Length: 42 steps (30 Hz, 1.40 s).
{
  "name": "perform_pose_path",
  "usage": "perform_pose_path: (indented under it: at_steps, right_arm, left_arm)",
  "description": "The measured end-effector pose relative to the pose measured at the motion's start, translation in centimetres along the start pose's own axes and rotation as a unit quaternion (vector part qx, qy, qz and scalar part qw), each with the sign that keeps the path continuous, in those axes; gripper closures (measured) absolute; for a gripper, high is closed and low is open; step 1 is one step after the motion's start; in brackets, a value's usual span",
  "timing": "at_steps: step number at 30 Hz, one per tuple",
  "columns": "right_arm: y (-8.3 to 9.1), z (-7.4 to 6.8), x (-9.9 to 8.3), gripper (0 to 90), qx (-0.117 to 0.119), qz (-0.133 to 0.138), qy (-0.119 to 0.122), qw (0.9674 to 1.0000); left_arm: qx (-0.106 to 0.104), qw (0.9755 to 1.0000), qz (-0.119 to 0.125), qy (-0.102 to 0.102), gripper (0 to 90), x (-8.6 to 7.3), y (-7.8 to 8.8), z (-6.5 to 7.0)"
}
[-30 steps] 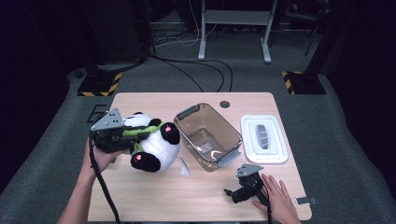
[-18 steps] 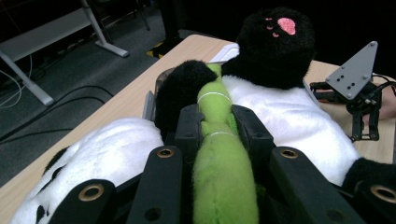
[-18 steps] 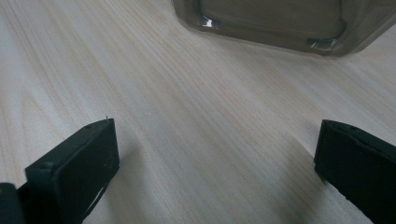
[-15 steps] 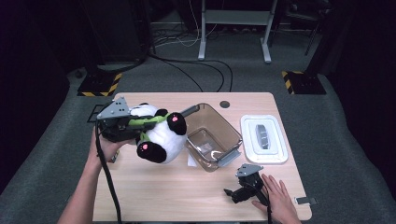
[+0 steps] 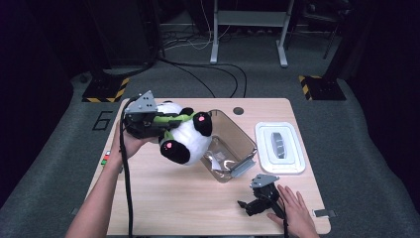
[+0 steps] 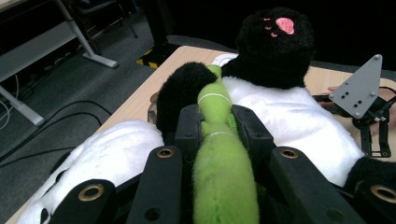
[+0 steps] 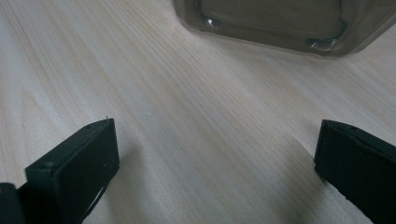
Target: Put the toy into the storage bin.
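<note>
A dark room with grey carpet surrounds a light wooden tabletop (image 5: 198,198); cables trail across the floor behind it, and yellow-and-black striped plates sit at the far left and right.

On the tabletop, a clear plastic bin (image 5: 233,146) stands near the middle, and its white lid (image 5: 280,148) lies flat to the right of it, close by but apart.

The plush panda (image 5: 185,136) hangs in the air over the left half of the tabletop, just beside the bin's left rim, one black paw reaching over that rim. It is tilted, its pink-soled feet facing the camera above.

The left gripper (image 5: 171,120) is held level at the panda's left side. In the left gripper view its jaws are clamped on the green plush stalk (image 6: 219,154) that lies across the panda's white belly, the stalk squeezed between the two black pads.

The right gripper (image 5: 250,204) rests on the tabletop near the front right edge, well apart from the panda, with a hand (image 5: 294,213) flat beside it. Its jaws stand wide, with bare wood between them and the bin's wall ahead.
</note>
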State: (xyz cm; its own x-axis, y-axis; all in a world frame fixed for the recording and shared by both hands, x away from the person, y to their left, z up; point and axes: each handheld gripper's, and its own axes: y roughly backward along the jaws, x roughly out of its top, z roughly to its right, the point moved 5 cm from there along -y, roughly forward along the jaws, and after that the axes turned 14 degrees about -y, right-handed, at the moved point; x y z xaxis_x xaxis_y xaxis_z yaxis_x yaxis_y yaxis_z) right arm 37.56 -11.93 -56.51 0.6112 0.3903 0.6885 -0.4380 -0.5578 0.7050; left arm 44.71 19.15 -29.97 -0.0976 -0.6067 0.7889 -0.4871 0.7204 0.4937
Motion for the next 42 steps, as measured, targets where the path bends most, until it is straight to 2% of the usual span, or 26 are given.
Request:
perform_pose_path:
  at_steps: [23, 33, 39, 42]
  right_arm:
    - [0.0, 0.1, 0.0, 0.0, 0.0, 0.0, 0.002, 1.0]
    - [0.0, 0.1, 0.0, 0.0, 0.001, 0.001, 0.003, 1.0]
    - [0.0, 0.1, 0.0, 0.0, 0.001, 0.001, 0.003, 1.0]
    - [0.0, 0.0, 0.0, 0.0, 0.003, 0.0, 0.003, 1.0]
  left_arm:
    - [-0.02, 0.9991, -0.002, -0.036, 73.6, 2.7, -4.4, -0.7]
    - [-0.041, 0.9975, 0.002, -0.057, 73.5, 3.6, -7.1, -0.5]
    - [-0.052, 0.9969, 0.006, -0.06, 73.5, 4.0, -8.8, -0.3]
    - [-0.062, 0.9958, 0.004, -0.067, 73.5, 4.1, -9.7, -0.1]
